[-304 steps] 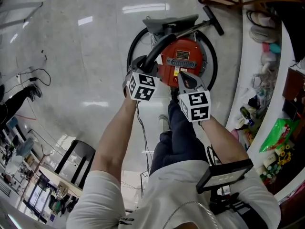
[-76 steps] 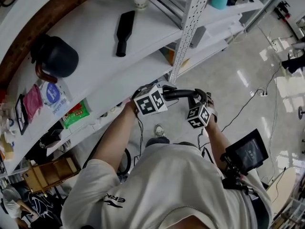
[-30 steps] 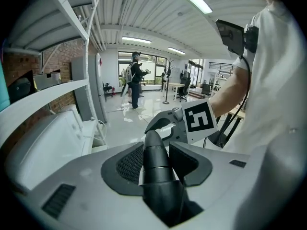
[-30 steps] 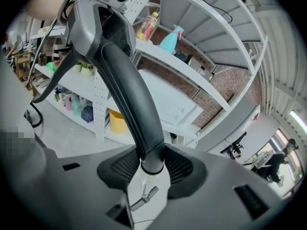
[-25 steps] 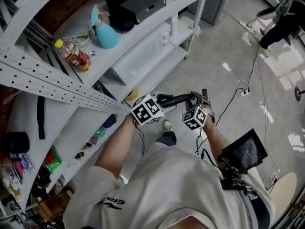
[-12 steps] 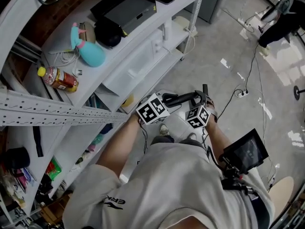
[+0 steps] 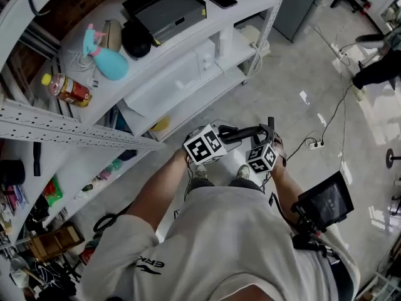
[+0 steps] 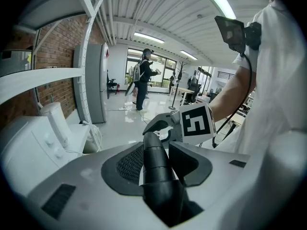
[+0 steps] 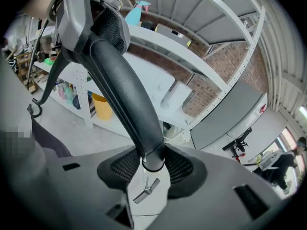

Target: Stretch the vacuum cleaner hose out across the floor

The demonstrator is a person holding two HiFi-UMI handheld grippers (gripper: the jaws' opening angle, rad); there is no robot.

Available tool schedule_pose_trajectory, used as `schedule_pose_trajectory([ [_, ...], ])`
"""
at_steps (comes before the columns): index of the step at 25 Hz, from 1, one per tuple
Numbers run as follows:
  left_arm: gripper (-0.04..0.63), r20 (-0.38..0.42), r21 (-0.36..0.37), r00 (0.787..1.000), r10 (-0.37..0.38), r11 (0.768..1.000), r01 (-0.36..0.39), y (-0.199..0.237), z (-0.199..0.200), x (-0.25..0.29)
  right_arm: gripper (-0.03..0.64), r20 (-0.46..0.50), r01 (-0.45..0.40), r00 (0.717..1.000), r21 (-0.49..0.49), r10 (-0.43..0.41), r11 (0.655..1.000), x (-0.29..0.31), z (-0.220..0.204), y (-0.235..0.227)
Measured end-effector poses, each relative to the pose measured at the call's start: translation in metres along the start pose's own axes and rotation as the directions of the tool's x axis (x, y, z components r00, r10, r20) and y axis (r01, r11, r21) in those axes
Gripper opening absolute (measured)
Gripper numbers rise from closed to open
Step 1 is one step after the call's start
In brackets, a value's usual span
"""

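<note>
My left hand-held gripper (image 8: 158,164) is clenched on the rigid, curved black end of the vacuum cleaner hose (image 8: 154,152), held in the air just out from the white shelving (image 7: 188,49). The hose end arcs across to my right hand-held gripper (image 9: 151,164), which is clamped on it too, on the side away from the shelving. Beyond each grip the gripper bodies cut the hose off, and the person's torso (image 7: 232,243) hides whatever hangs below. A dark loop (image 7: 106,221) at the foot of the shelving is too small to identify. The floor (image 7: 301,61) is glossy grey, with a power strip (image 7: 315,145) lying well out from the shelving. A brick wall (image 8: 53,56) stands behind it.
</note>
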State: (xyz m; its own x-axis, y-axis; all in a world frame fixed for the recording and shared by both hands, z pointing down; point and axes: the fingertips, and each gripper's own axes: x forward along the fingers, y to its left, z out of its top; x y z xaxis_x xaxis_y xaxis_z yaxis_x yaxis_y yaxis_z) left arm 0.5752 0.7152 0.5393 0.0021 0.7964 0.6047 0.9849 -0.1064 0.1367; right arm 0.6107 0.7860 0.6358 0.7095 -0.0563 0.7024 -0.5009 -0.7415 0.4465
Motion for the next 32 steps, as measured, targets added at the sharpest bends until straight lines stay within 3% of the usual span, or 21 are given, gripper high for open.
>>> schedule_pose_trajectory([
  [13, 0.163, 0.025, -0.115, 0.987, 0.159, 0.981, -0.156, -0.030, 0.044, 0.076, 0.160, 0.066, -0.085, 0.993, -0.123, 0.094, 0.989, -0.002, -0.060, -0.056],
  [24, 0.161, 0.036, -0.099, 0.979, 0.201, 0.976, -0.196, -0.062, 0.050, 0.086, 0.160, 0.094, -0.068, 0.992, -0.141, 0.081, 0.988, -0.026, -0.077, -0.056],
  [32, 0.158, 0.014, -0.117, 0.973, 0.232, 0.966, -0.229, -0.053, 0.071, 0.125, 0.160, 0.111, -0.114, 0.985, -0.169, 0.134, 0.979, -0.013, -0.104, -0.087],
])
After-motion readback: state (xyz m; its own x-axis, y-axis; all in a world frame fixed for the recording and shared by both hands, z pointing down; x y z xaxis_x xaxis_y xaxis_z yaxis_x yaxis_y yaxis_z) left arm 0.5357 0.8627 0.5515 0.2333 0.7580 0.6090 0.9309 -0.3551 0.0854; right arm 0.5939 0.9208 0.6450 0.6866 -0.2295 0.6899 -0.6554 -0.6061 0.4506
